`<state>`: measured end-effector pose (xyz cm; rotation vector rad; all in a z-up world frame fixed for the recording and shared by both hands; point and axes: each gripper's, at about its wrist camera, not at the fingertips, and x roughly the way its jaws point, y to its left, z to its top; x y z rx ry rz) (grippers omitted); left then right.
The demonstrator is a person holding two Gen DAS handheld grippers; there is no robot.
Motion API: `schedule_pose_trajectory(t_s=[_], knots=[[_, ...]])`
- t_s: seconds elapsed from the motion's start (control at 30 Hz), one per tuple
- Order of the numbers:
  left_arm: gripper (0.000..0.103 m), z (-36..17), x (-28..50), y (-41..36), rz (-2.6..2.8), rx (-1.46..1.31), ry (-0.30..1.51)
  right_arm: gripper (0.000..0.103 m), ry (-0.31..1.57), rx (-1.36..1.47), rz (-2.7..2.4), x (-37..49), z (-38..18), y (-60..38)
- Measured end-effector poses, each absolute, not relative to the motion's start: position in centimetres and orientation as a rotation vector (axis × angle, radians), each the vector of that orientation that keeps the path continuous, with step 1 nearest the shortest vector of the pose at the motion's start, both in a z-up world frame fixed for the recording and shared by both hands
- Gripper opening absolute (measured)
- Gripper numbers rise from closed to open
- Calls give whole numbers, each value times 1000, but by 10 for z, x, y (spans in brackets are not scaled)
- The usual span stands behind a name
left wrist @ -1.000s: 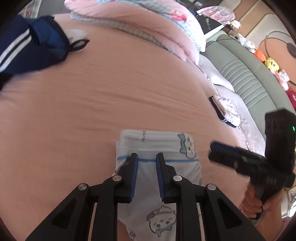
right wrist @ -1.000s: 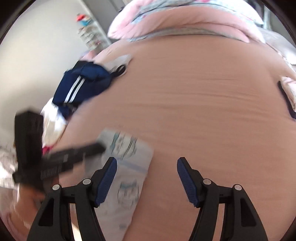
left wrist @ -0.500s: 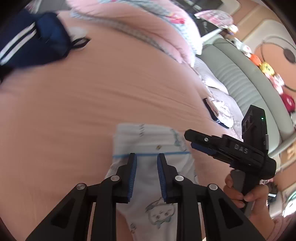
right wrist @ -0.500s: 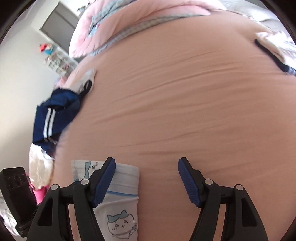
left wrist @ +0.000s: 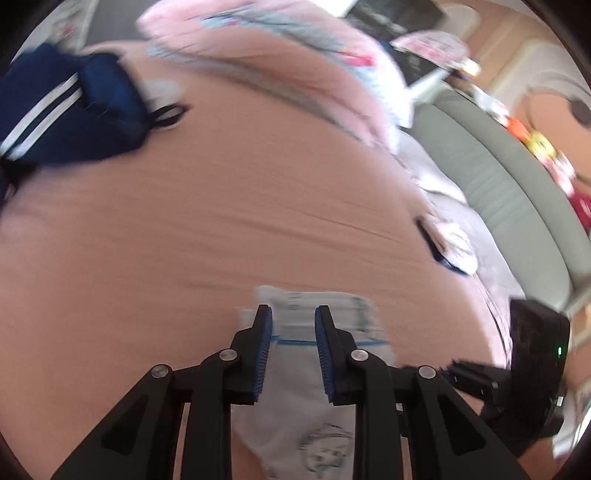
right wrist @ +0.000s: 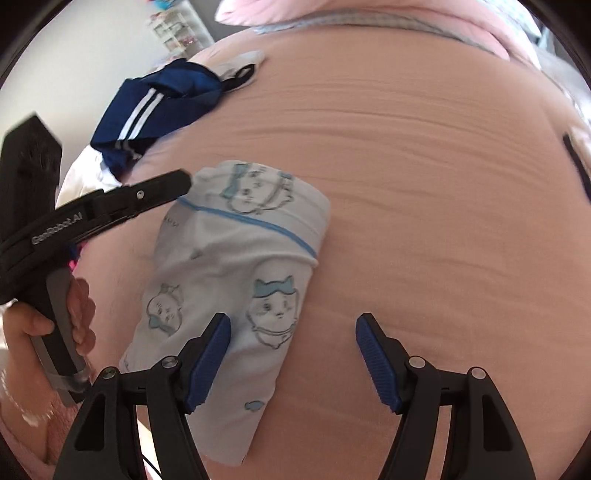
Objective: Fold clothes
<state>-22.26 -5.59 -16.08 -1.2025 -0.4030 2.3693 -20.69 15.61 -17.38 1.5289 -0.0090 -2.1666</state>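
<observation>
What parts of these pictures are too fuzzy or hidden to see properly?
- Left wrist view: the whole picture is motion-blurred, so the prints on the white cartoon-print garment are smeared.
- Left wrist view: the right gripper is mostly hidden behind the left gripper.
- Right wrist view: the white cloth under the navy striped garment is mostly covered.
- Right wrist view: the shelf items are too small.

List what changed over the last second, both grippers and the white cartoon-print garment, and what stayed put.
The right gripper swung off bare sheet to hover, wide open, over the near end of the white cartoon-print garment. The left gripper kept its narrow gap above the folded edge; no grasp shows. Unchanged: the garment stays folded on the pink sheet, and the navy striped garment stays at the far left.
</observation>
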Motion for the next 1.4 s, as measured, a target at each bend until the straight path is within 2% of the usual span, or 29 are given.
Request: schedule_pose_trajectory(t_s=[0.1, 0.17, 0.3, 0.5, 0.67, 0.77, 0.83, 0.93, 1.17, 1.23, 1.4], knots=[[23, -163, -228, -32, 2324, -1214, -341, 71, -20, 1541, -2127, -203, -181, 154], [35, -162, -224, -38, 2335, -1227, -356, 71, -17, 1558, -2104, -199, -191, 154], [33, -161, -217, -49, 2358, -1251, -386, 71, 59, 1537, -2097, -178, -186, 159], [33, -159, -206, -66, 2391, -1289, -432, 71, -40, 1428, -2218, -198, -160, 164], [33, -184, -184, -46, 2314, -1448, -294, 71, -112, 1341, -2310, -215, -141, 165], [34, -189, -173, -44, 2331, -1505, -204, 71, -49, 1427, -2324, -235, -166, 138], [37, -189, -166, -47, 2364, -1554, -131, 71, -187, 1450, -2310, -242, -177, 148], [38, -186, -157, -61, 2377, -1579, -192, 71, -390, 1475, -2284, -243, -182, 168], [37, -150, -178, -37, 2409, -1319, -211, 71, -476, 1470, -2261, -205, -169, 182], [37, -149, -190, -19, 2385, -1259, -184, 71, -473, 1512, -2226, -194, -180, 183], [40, -169, -221, 0, 2418, -1318, -73, 71, -221, 1536, -2256, -165, -182, 168]])
